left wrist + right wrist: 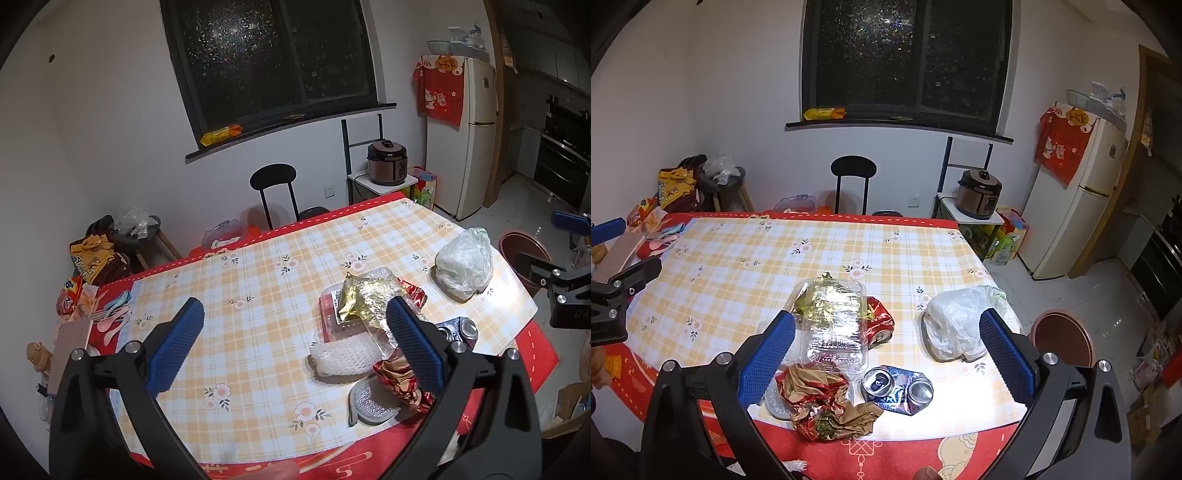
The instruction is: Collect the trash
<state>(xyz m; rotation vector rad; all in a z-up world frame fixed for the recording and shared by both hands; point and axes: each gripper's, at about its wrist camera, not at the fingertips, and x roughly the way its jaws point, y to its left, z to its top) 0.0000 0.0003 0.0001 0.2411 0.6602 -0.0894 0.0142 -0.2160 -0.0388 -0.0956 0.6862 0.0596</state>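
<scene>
So your table (746, 251) has that yellow-and-white plaid cloth with little flowers, laid over a red one, and all the trash sits bunched at the near right end. A clear plastic clamshell (833, 325) rests on gold foil, with a crushed red can (881, 321) touching its right side. Just in front are a crumpled red-gold wrapper (822, 400) and a flattened blue can (897, 387), and a white plastic bag (956, 321) sits off to the right, near the table edge.

Your left gripper (295, 347) is spread wide, holding nothing, hovering above the cloth. Your right gripper (886, 358) is just as wide, also holding nothing, over the pile.

Room-wise: dark window (905, 59) with a yellow packet on the sill, a black chair (853, 173) by the far wall, a brown rice cooker (979, 194) on a small stand, a cream fridge (1075, 218), and a reddish bin (1063, 339) on the floor by the table's right end.
</scene>
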